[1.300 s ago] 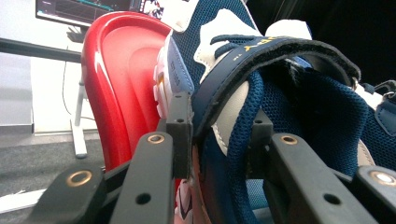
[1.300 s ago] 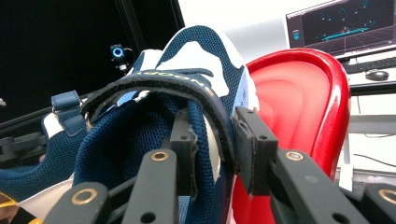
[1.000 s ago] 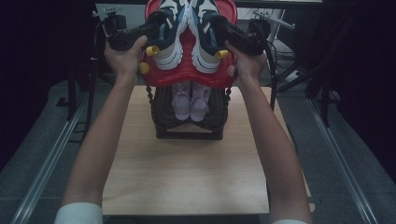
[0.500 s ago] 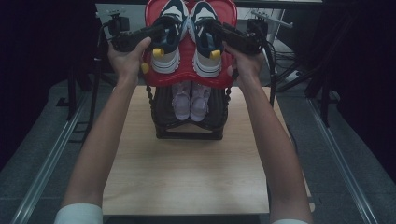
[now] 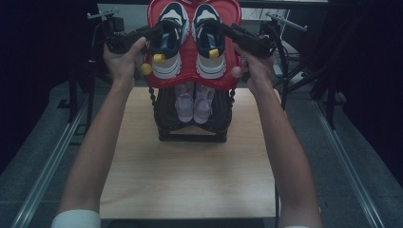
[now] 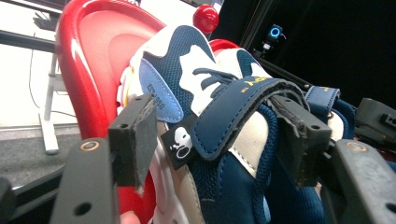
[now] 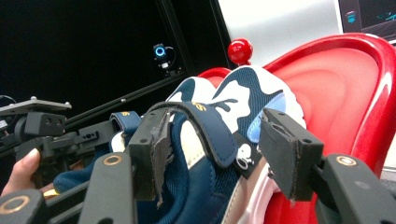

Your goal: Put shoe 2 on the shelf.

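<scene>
a pair of navy-and-white sneakers sits side by side on the red top tray (image 5: 190,80) of a small shoe rack, toes pointing away from the person, heels toward the near rim, long axes running front to back. the left sneaker (image 5: 167,40) lies between the pads of the left gripper (image 5: 154,34), which comes in from the left across the strap; the jaws have just been opening and now stand apart, one pad (image 6: 135,135) clear of the shoe's side, the other beside the strap, no squeeze visible. the right gripper (image 5: 230,32) mirrors it on the right sneaker (image 5: 209,40), jaws likewise just opening and spread to either side. each hand is nearest its own shoe, so any withdrawal likely runs sideways, outward. a lilac pair (image 5: 194,102) rests on the shelf below.
</scene>
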Demonstrator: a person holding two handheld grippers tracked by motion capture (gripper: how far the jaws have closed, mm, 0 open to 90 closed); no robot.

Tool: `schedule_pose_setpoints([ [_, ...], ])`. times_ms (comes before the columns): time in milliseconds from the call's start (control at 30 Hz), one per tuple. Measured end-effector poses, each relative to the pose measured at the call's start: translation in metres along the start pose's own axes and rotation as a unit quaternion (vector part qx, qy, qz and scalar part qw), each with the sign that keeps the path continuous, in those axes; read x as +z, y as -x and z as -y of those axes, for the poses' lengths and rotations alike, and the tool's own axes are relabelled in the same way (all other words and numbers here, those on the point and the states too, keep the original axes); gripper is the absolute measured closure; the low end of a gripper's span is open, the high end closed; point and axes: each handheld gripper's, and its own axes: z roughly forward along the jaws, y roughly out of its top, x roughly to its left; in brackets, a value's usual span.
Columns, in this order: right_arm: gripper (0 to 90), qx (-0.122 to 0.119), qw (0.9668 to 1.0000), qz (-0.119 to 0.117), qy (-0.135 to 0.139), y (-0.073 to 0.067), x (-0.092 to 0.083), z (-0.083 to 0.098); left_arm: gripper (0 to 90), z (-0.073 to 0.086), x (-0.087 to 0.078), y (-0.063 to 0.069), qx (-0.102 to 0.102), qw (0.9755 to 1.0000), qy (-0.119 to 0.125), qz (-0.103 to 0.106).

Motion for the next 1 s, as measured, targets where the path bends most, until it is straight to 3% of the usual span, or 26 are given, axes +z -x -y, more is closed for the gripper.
schedule_pose_setpoints([
  [133, 43.5, 0.005, 1.0, -0.006, -0.003, 0.002, 0.001, 0.003, 28.6, -0.003, -0.005, 0.001, -0.001, 0.9999, 0.012, 0.004],
  [433, 45.8, 0.002, 0.9999, -0.015, 0.002, 0.001, -0.004, 0.002, 29.6, -0.006, -0.017, -0.002, 0.005, 0.9999, 0.01, 0.004],
  [667, 46.8, -0.005, 0.9998, -0.017, 0.007, -0.001, -0.017, -0.003, 30.7, -0.004, -0.028, -0.002, 0.004, 0.9999, 0.012, 0.011],
  [1000, 47.5, -0.012, 0.9998, -0.012, 0.009, 0.008, -0.041, 0.002, 31.6, 0.004, -0.046, -0.009, 0.004, 0.9999, 0.014, 0.002],
])
